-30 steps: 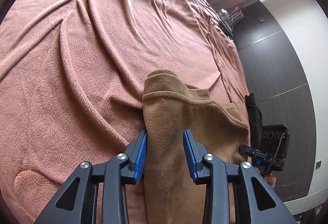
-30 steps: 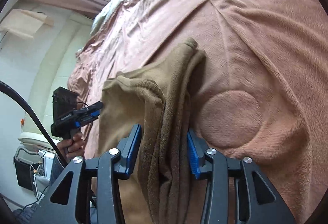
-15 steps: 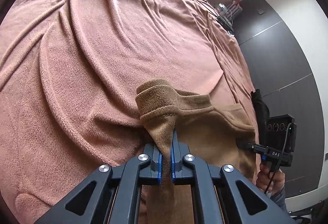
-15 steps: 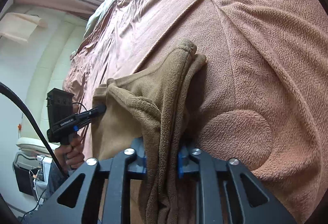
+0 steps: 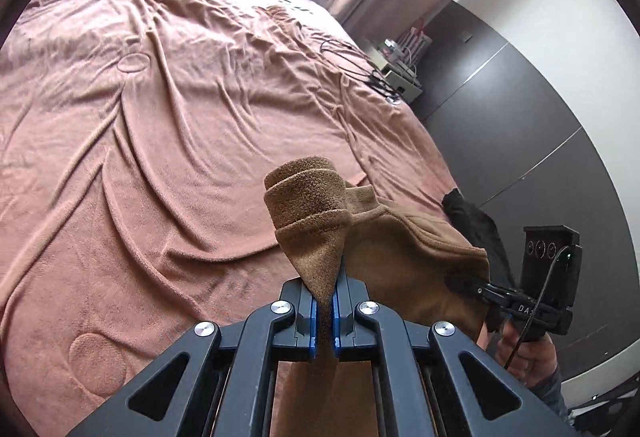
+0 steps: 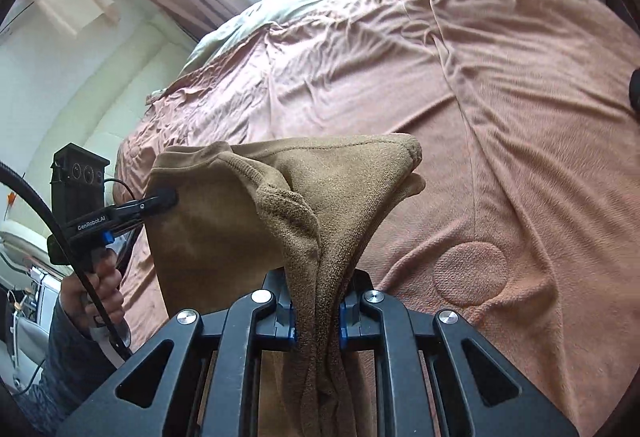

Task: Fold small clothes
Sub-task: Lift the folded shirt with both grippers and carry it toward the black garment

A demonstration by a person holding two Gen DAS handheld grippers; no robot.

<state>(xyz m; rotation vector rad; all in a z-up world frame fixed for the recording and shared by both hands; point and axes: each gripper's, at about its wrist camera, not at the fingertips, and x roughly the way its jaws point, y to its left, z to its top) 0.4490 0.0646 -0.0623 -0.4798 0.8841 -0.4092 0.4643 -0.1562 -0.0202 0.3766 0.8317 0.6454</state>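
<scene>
1. Left wrist view: the left gripper (image 5: 325, 311) is clenched on a bunched edge of the brown garment (image 5: 396, 265). The cloth pokes up between the blue pads (image 5: 313, 321) in a pointed fold, and a rolled hem sits on top. The rest of the garment hangs to the right, up off the pink blanket (image 5: 160, 157) on the bed. At the right edge, the right gripper (image 5: 466, 284) bites the far side of the cloth, and a hand (image 5: 524, 351) holds its handle. A black cloth (image 5: 472, 217) lies near the bed's edge. Black cables (image 5: 356, 65) lie far back on the blanket.

2. Right wrist view: the right gripper (image 6: 317, 321) is squeezing a thick bunch of the brown garment (image 6: 224, 221). The cloth spreads up and out like a fan. On the left, the left gripper (image 6: 170, 198) pinches the other edge, and a hand (image 6: 98, 289) in a dark sleeve holds it. The garment hangs between both grippers above the pink blanket (image 6: 500, 117).
</scene>
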